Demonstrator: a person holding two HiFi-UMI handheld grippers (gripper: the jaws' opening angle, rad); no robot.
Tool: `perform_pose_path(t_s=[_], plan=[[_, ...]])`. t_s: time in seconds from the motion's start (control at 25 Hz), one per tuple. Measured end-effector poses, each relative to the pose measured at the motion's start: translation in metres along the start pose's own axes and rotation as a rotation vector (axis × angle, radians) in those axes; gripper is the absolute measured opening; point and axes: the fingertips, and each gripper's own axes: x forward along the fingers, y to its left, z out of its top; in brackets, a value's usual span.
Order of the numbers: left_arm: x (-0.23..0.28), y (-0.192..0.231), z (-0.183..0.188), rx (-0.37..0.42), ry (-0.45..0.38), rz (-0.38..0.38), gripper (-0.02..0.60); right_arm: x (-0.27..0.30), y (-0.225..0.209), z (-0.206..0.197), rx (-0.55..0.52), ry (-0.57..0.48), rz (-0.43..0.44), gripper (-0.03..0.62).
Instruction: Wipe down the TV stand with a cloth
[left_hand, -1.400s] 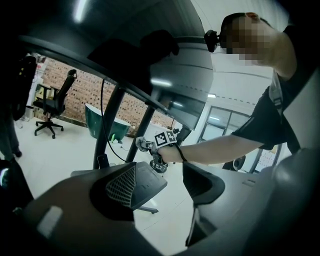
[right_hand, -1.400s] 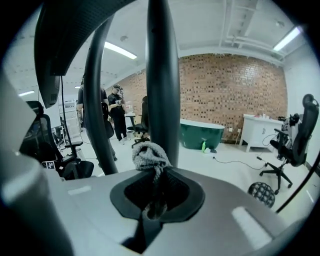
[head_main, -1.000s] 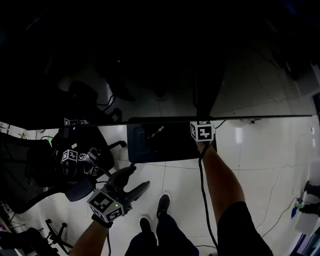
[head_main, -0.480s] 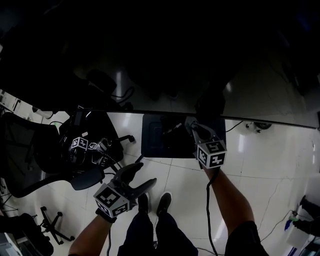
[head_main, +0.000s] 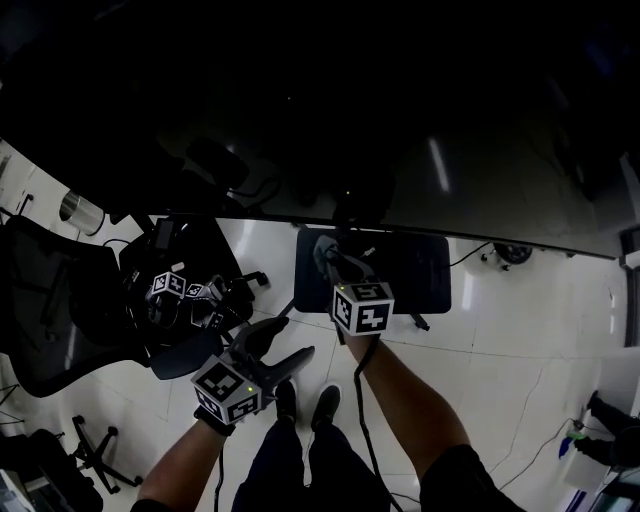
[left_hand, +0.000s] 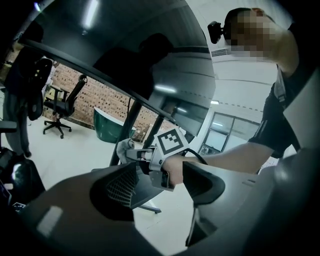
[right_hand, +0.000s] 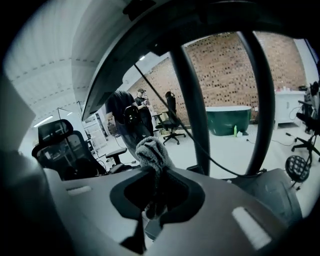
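The TV stand's dark flat base (head_main: 410, 272) lies on the white tile floor under the black screen (head_main: 320, 120). My right gripper (head_main: 336, 262) is over the left part of the base, shut on a grey cloth (head_main: 324, 248). In the right gripper view the cloth (right_hand: 152, 149) bulges up from between the jaws of that gripper (right_hand: 154, 200), with the stand's two dark posts (right_hand: 192, 110) behind it. My left gripper (head_main: 298, 337) hangs open and empty above the floor, left of the base. In the left gripper view its jaws frame the right gripper's marker cube (left_hand: 170, 142) and the cloth (left_hand: 124, 148).
A black office chair (head_main: 60, 300) stands at the left, with spare marker-cube grippers (head_main: 170, 290) lying on it. A cable (head_main: 405, 355) trails across the floor. The person's shoes (head_main: 325, 405) are below the base. A green tub (right_hand: 227, 120) and more chairs stand far back.
My right gripper has slid with the cloth from the right end of the base toward its left part. The left gripper has barely moved.
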Motion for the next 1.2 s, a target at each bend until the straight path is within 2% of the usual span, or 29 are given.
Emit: perform_pose_path(t_s=[0.44,0.64,0.76,0.92,1.2], plan=[[-0.039,0.049,-0.011,-0.033,0.008,-0.023,0.318,-0.003,0.003,0.0,0.001,-0.002,0.002,0.025],[-0.034,0.065,-0.014,-0.063,0.009,-0.028,0.318,-0.005,0.004,-0.001,0.0,0.001,-0.002,0.025],[-0.03,0.077,-0.028,-0.061,0.044,-0.04,0.318,-0.003,0.007,-0.001,0.0,0.002,0.007,0.025],[-0.025,0.079,-0.045,-0.06,0.071,-0.064,0.318,-0.004,0.006,0.0,0.0,-0.001,0.006,0.025],[-0.018,0.077,-0.049,-0.059,0.085,-0.073,0.318,-0.004,0.007,-0.001,0.0,-0.001,0.003,0.025]])
